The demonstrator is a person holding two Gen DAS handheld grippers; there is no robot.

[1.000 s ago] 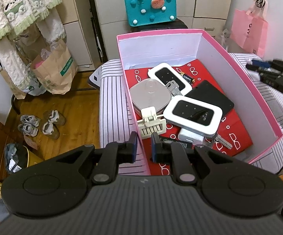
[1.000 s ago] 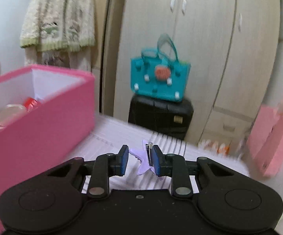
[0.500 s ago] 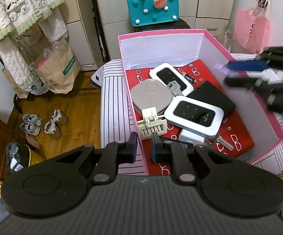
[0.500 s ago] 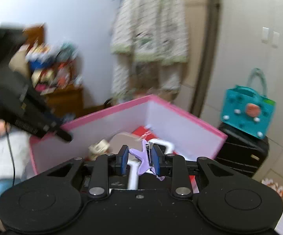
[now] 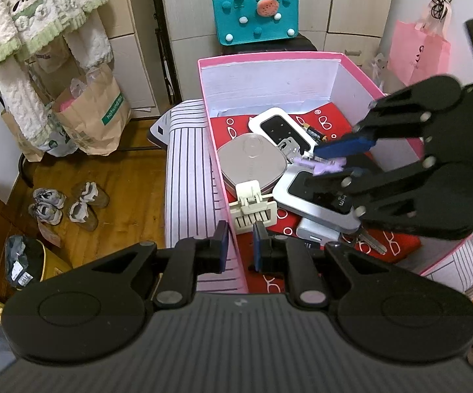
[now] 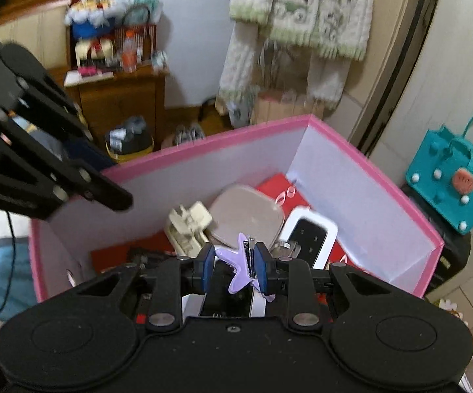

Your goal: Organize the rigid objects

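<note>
While the right gripper [image 6: 233, 270] hangs over the open pink box [image 6: 361, 160], its jaws are clamped on a small lilac hair claw clip [image 6: 241, 267], one blue pad on each side of the clip's metal spring hinge. That clip looks light, stiff and slick, with thin plastic prongs that could snap or twist out sideways, so the hinge body is the safest place to hold it, as now. Just beneath the jaws lies a white and black pocket Wi-Fi router [image 5: 318, 196], smooth and hard, so a dropped clip would likely skid across it. Slightly ahead and to the left sit a cream claw clip [image 6: 188, 226] and a rounded beige compact case [image 6: 247, 213]; a second white router [image 6: 311, 232] lies ahead to the right, with keys [image 5: 287, 145] beside it. All rest on a red printed lining [image 5: 329, 119].

Nearer the person, the left gripper [image 5: 240, 250] hovers at the box's near wall with its jaws almost together and nothing between them. Beyond the box stand a teal felt bag [image 5: 256, 16] and a hanging cream cardigan [image 6: 302, 13].
</note>
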